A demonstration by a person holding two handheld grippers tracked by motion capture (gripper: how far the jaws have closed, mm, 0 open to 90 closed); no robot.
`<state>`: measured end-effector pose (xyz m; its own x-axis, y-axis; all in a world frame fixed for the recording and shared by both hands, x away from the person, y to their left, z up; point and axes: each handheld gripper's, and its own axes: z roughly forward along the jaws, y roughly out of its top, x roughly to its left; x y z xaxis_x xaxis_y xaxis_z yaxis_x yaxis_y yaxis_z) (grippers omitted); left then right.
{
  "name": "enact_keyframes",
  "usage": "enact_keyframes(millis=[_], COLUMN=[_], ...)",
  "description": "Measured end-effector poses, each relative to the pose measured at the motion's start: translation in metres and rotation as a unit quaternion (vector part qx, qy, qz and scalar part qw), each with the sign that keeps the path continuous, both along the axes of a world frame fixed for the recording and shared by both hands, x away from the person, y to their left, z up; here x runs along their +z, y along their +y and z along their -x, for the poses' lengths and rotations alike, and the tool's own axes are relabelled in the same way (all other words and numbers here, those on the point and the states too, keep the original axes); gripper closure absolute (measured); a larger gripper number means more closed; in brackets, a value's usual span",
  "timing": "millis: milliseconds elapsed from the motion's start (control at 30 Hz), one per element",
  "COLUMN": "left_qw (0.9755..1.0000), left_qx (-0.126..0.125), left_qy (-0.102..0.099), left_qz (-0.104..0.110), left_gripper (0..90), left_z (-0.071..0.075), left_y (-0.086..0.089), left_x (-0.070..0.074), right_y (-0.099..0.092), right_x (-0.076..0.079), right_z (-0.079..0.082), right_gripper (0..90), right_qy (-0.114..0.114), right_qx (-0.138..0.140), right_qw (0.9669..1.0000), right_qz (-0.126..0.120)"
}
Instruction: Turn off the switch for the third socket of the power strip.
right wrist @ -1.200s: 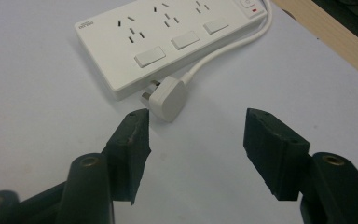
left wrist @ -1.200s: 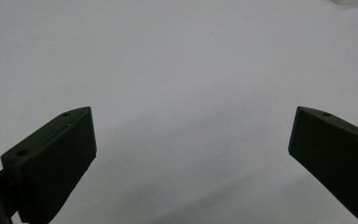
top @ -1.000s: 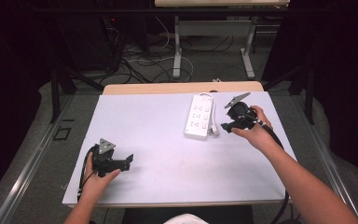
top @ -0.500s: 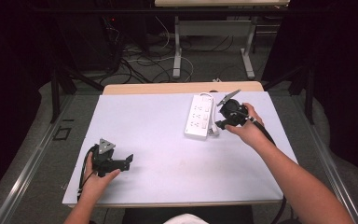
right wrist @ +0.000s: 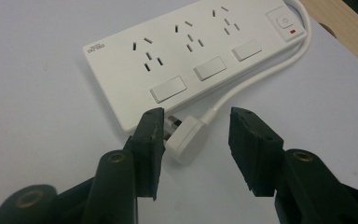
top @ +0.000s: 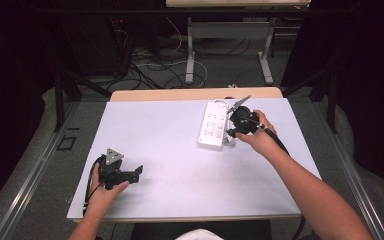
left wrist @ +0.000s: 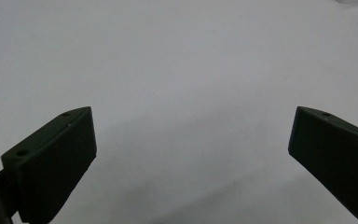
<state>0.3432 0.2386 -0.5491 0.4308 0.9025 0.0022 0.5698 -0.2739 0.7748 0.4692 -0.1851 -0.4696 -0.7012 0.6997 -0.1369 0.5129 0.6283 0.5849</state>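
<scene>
I am holding my right gripper [right wrist: 193, 144] at the white plug [right wrist: 185, 139] beside the power strip [right wrist: 186, 51], fingers apart around it, left gripper [top: 130, 175] resting on the desk [top: 170, 145], fingers wide apart.

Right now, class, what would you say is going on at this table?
A person sits at a white table with a two-jaw gripper in each hand. The right gripper is open at the near end of a white power strip, its jaws on either side of the strip's own white plug, which lies on the table beside it. Nothing is clamped yet. The left gripper rests open near the table's front left, with nothing between its jaws.
</scene>
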Motion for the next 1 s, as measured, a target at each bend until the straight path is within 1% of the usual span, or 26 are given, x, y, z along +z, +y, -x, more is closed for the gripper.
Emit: enact_keyframes(millis=[67,100,133,167,200,233,267,300,333,367,400,433,500,533,567,600,633,700,733,767,833,867,900,933,967,1000], left_qw=[1.0000,1.0000,1.0000,1.0000,1.0000,1.0000,1.0000,1.0000,1.0000,1.0000,1.0000,1.0000,1.0000,1.0000,1.0000,1.0000,1.0000,1.0000,1.0000,1.0000,1.0000,1.0000,1.0000,1.0000,1.0000,1.0000], left_qx=[0.000,0.000,0.000,0.002,0.002,0.001,0.001,0.001,0.001,0.000,-0.001,-0.001,-0.001,-0.001,0.000,0.000,0.000,-0.001,-0.001,0.000,0.000,0.000,0.000,0.000,0.000,0.000], left_qy=[0.001,0.000,0.000,0.001,0.001,0.001,0.001,0.001,0.001,0.000,-0.001,-0.001,-0.001,-0.001,0.000,0.001,0.000,-0.001,-0.001,0.000,0.001,0.001,0.001,0.001,0.001,0.001], left_qz=[0.000,0.000,0.000,0.004,0.004,0.004,0.004,0.004,0.004,0.002,-0.001,-0.003,-0.003,-0.002,0.000,0.002,0.002,-0.003,-0.003,0.002,0.002,0.002,0.002,0.002,0.002,0.002], left_gripper=[0.6,0.6,0.6,0.6,0.6,0.6,0.6,0.7,0.7,0.7,0.7,0.7,0.7,0.7,0.7,0.7,0.7,0.7,0.7,0.7,0.7,0.7,0.8,0.8,0.7,0.7], left_z=[0.000,0.000,0.000,0.000,0.000,0.000,0.000,0.000,0.000,0.000,0.000,0.000,0.000,0.000,0.000,0.000,0.000,0.000,0.000,0.000,0.000,0.000,0.000,0.000,0.000,0.000], left_y=[0.000,0.000,0.000,0.000,0.000,0.000,0.000,0.000,0.000,0.000,0.001,0.001,0.001,0.001,0.000,0.000,0.000,0.001,0.001,0.000,0.000,0.001,0.001,0.001,0.001,0.001], left_x=[0.000,0.000,0.000,0.000,0.000,0.000,0.000,0.000,0.000,0.000,0.000,0.000,0.000,0.000,0.000,0.000,0.000,0.000,0.000,0.000,0.000,0.000,0.000,0.000,0.000,0.000], right_y=[0.002,0.003,0.003,0.002,0.003,0.003,0.004,0.005,0.005,0.006,0.007,0.008,0.009,0.010,0.011,0.012,0.015,0.016,0.017,0.017,0.020,0.022,0.023,0.023,0.025,0.026], right_x=[0.001,0.000,0.000,-0.001,-0.001,-0.002,-0.002,-0.003,-0.003,-0.005,-0.005,-0.005,-0.006,-0.008,-0.008,-0.008,-0.009,-0.010,-0.012,-0.011,-0.013,-0.015,-0.015,-0.015,-0.013,-0.018], right_z=[0.000,0.001,-0.001,-0.002,-0.002,-0.003,-0.003,-0.004,-0.004,-0.004,-0.005,-0.005,-0.006,-0.006,-0.006,-0.007,-0.008,-0.009,-0.010,-0.009,-0.010,-0.011,-0.012,-0.012,-0.012,-0.013], right_gripper=[56.8,57.2,57.7,58.1,58.8,59.5,60.0,60.8,61.7,62.1,62.3,62.8,63.2,63.6,64.3,65.0,65.9,66.4,67.1,67.6,68.6,68.8,68.9,68.9,69.4,69.5], right_qy=[0.010,0.016,0.009,0.009,0.013,0.008,0.019,0.014,0.013,0.011,0.012,0.019,0.017,0.018,0.020,0.019,0.022,0.021,0.016,0.020,0.021,0.021,0.024,0.024,0.046,0.023], right_qx=[-0.006,-0.014,-0.003,0.000,-0.002,-0.002,-0.004,-0.003,-0.005,-0.003,-0.004,-0.005,0.000,0.002,-0.004,0.001,0.002,0.002,0.009,0.005,0.008,0.011,0.012,0.012,0.011,0.015], right_qw=[0.9998,0.9997,0.9999,0.9998,0.9998,0.9998,0.9997,0.9998,0.9998,0.9999,0.9998,0.9997,0.9997,0.9998,0.9997,0.9997,0.9996,0.9996,0.9998,0.9995,0.9995,0.9996,0.9994,0.9994,0.9981,0.9995], right_qz=[0.014,0.011,0.012,0.016,0.013,0.016,0.015,0.013,0.016,0.012,0.013,0.017,0.016,0.009,0.008,0.019,0.019,0.019,0.009,0.024,0.023,0.015,0.023,0.023,0.041,0.015])
